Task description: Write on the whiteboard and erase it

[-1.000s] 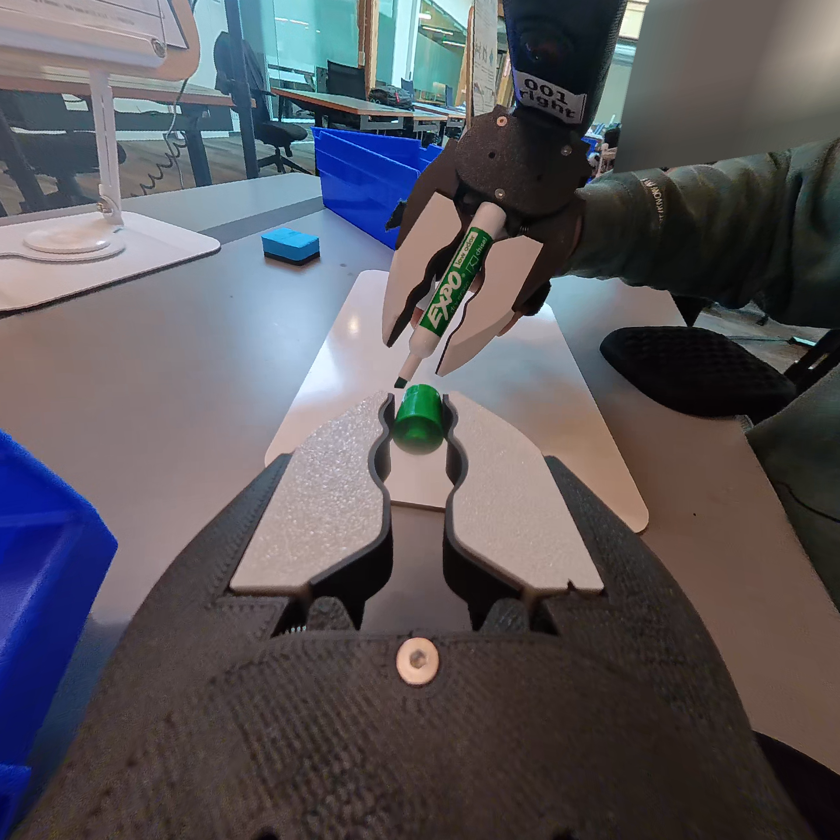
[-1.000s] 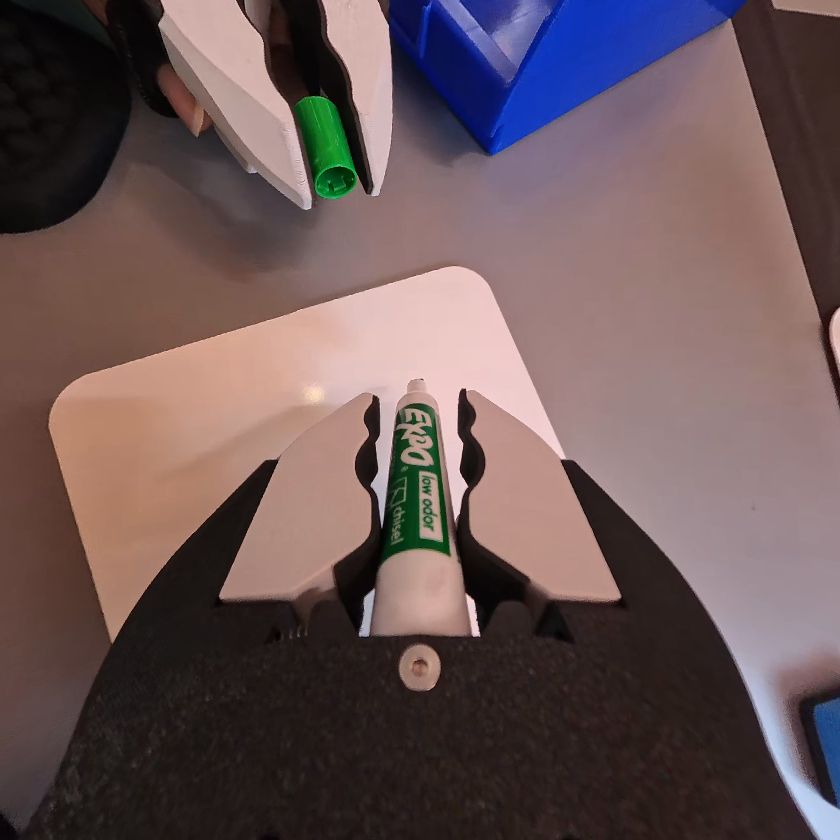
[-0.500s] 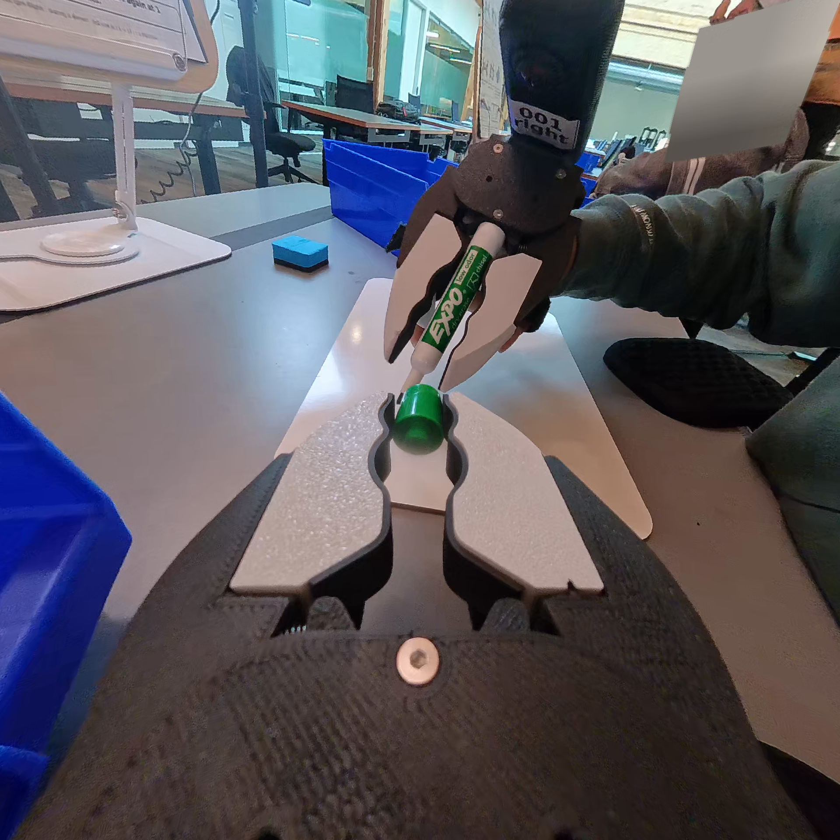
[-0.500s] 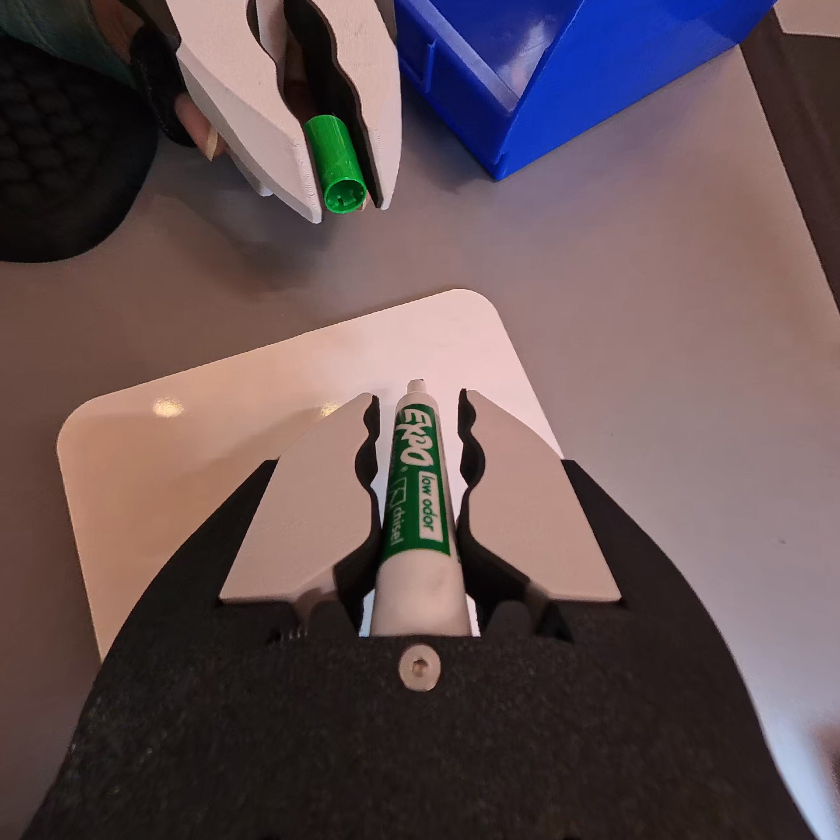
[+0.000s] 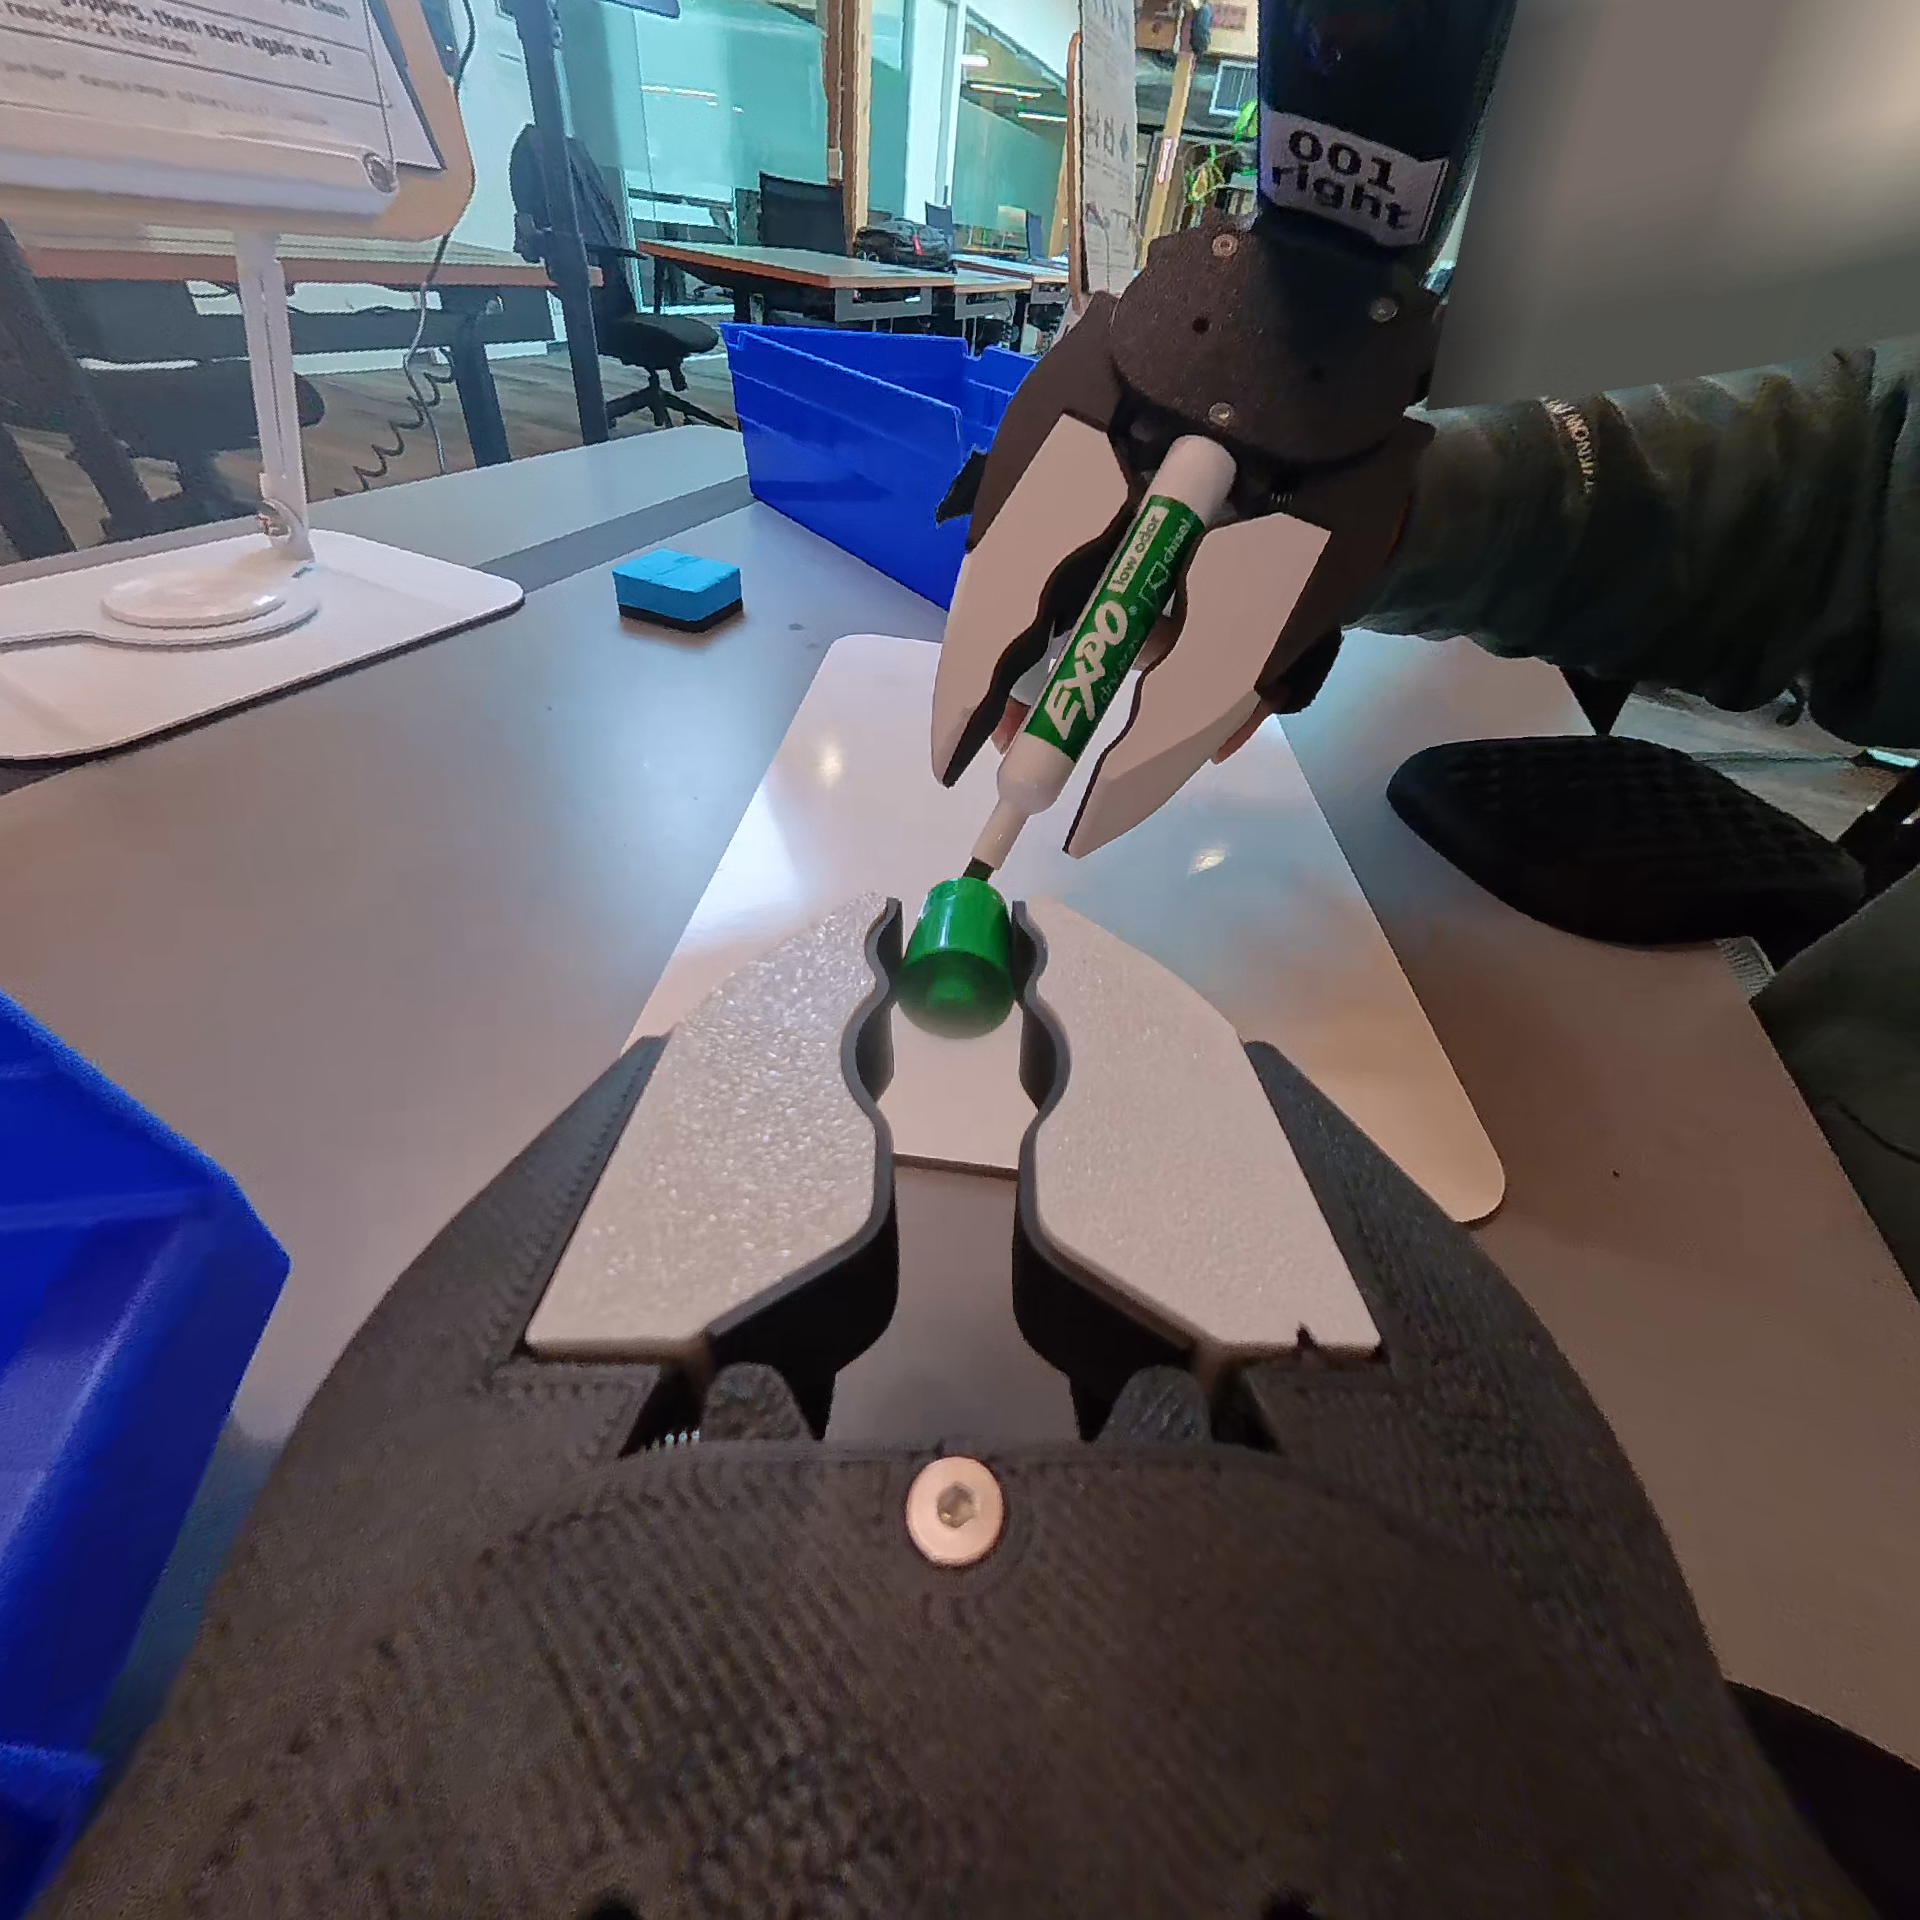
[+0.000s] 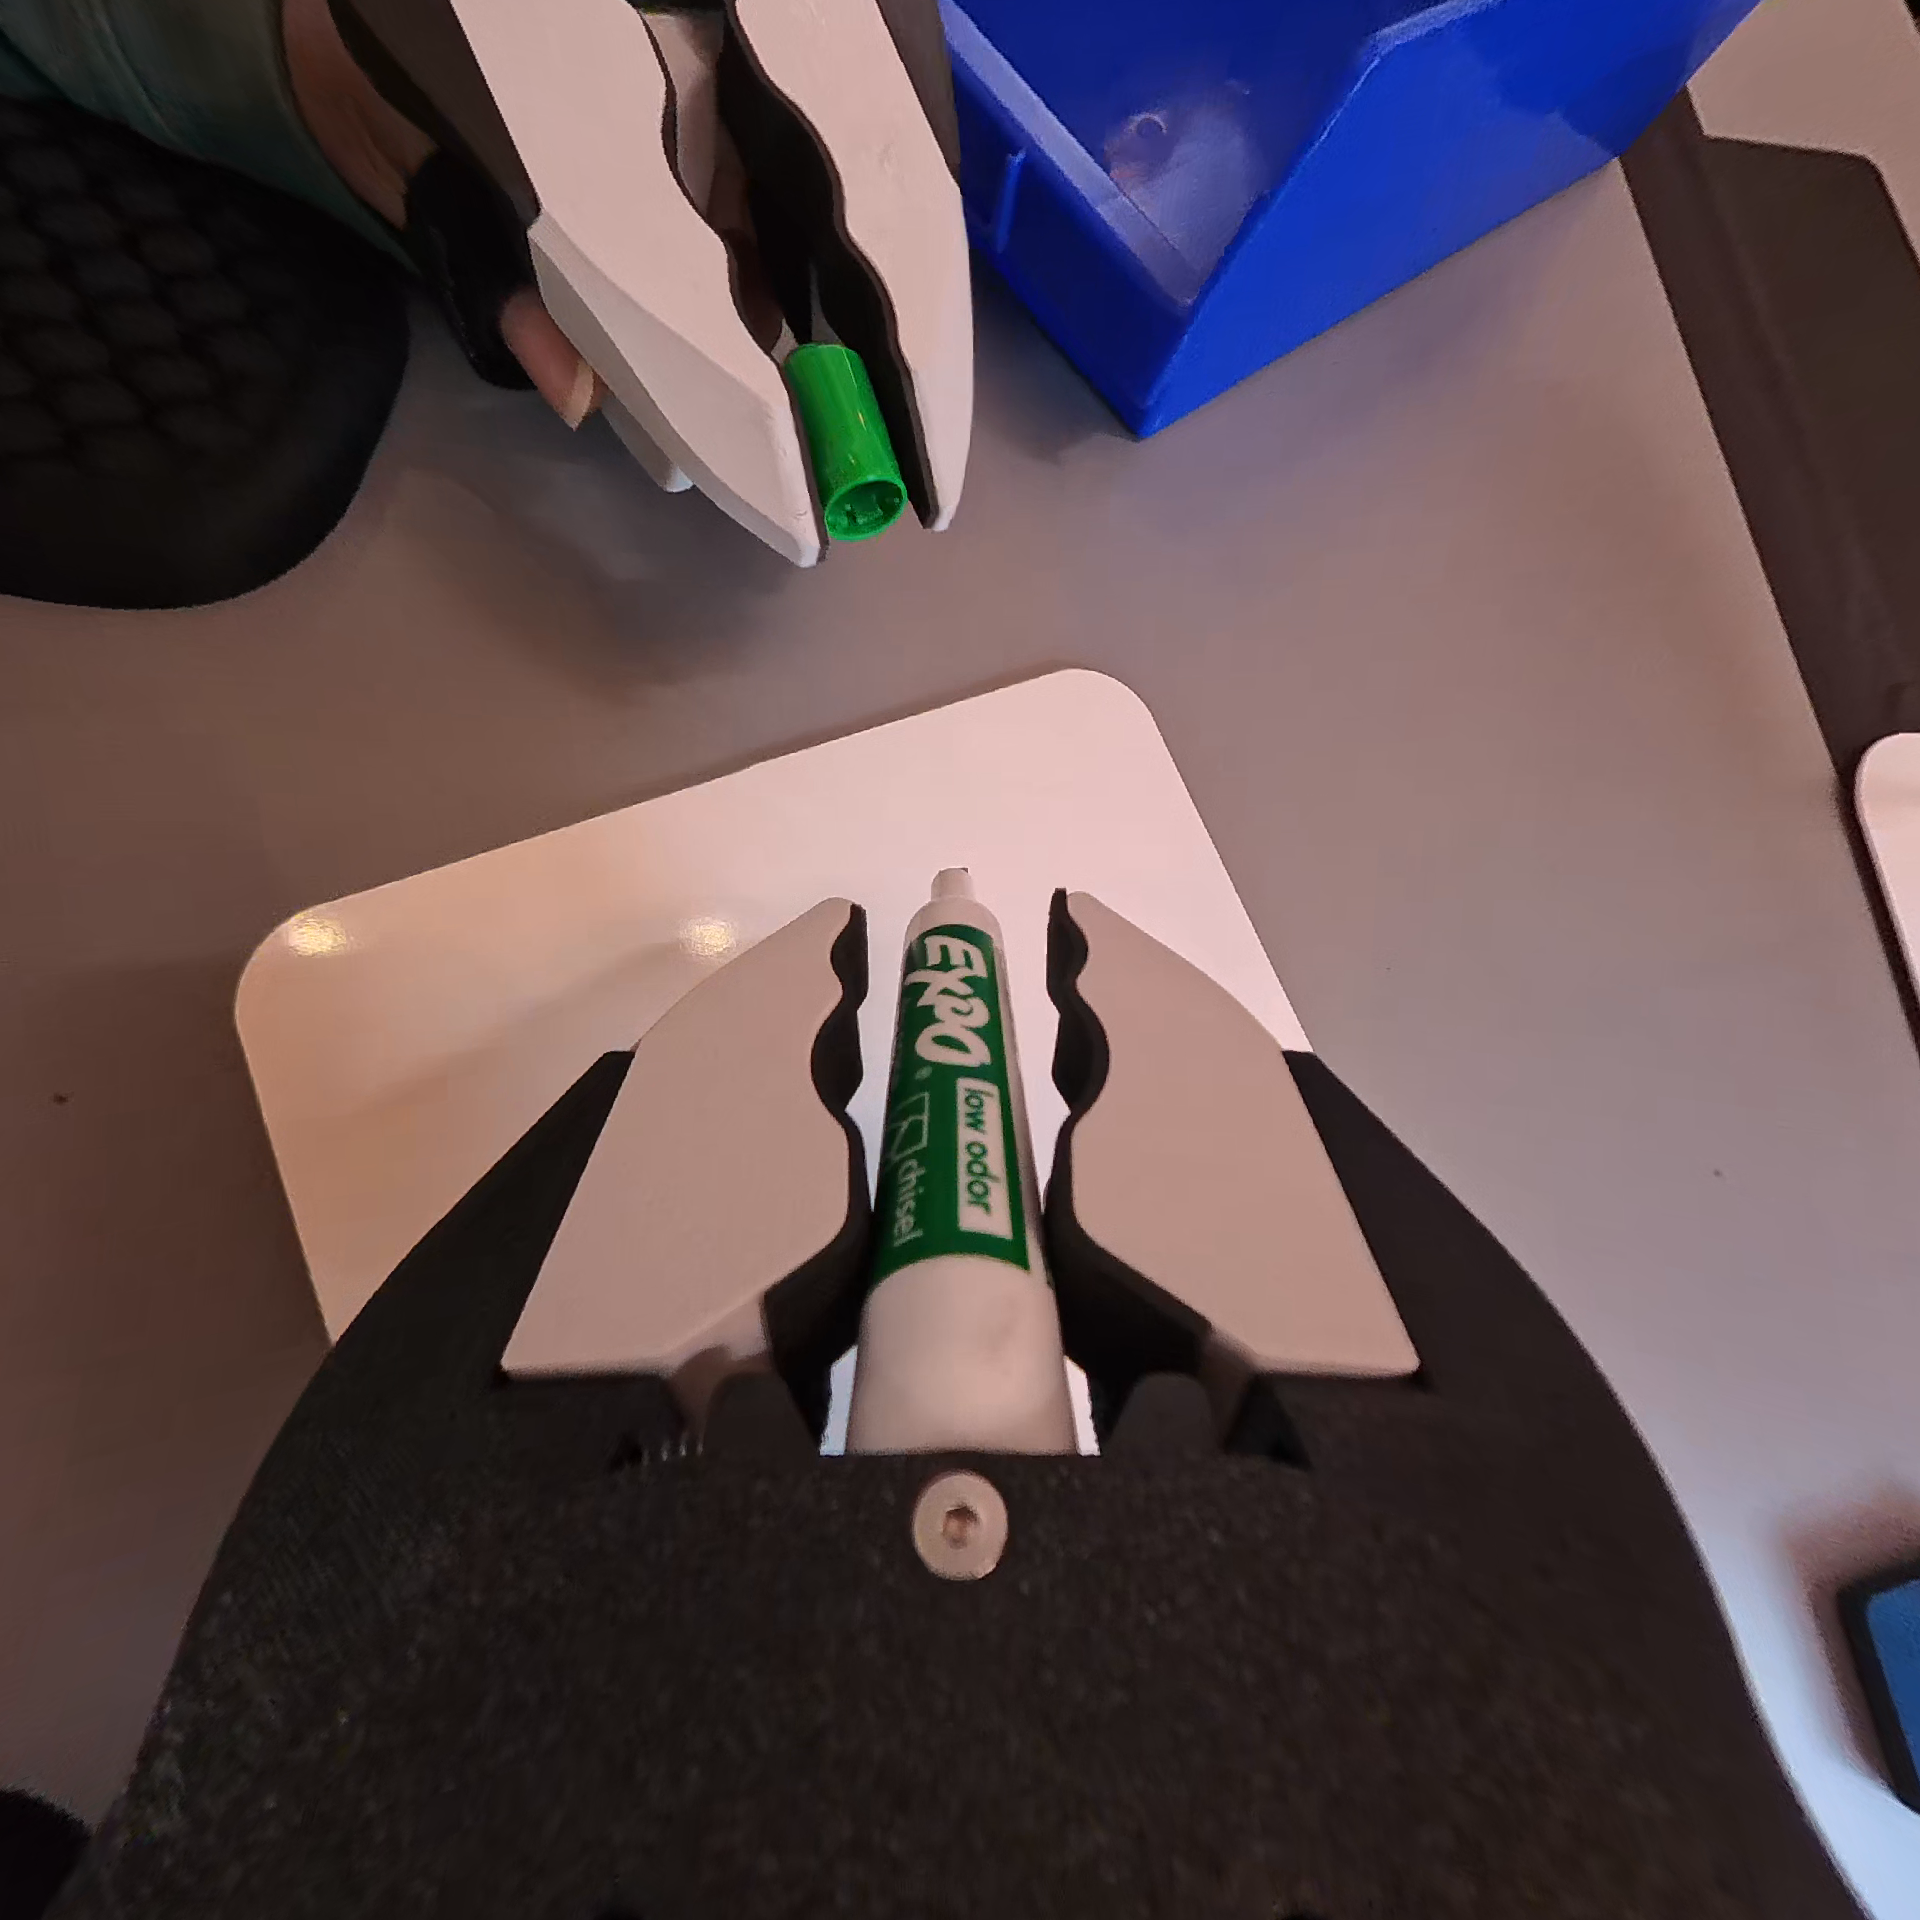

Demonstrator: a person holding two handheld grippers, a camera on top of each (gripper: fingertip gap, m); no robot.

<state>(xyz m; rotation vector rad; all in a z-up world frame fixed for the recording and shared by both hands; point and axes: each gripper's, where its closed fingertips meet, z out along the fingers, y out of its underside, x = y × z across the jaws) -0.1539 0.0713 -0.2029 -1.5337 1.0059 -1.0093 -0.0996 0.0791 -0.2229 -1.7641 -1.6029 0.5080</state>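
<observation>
Marker (image 6: 961, 1143), light, stiff and slick-barrelled, sits clamped mid-barrel in right claw (image 6: 951, 914) over whiteboard (image 6: 436, 1039) on counter (image 6: 1403, 727); left claw (image 5: 954, 914) pinches its green cap (image 5: 956, 971), tip nearly touching.

An open-plan office, with our work set up at one desk.

Behind our grey desk (image 5: 312, 883) we see rows of long desks (image 5: 790, 265), a black office chair (image 5: 613, 312), glass partitions (image 5: 727, 114), blue storage bins (image 5: 842, 447) and a white sign stand (image 5: 260, 416).

Eraser (image 6: 1886, 1688) cut off by edge
</observation>
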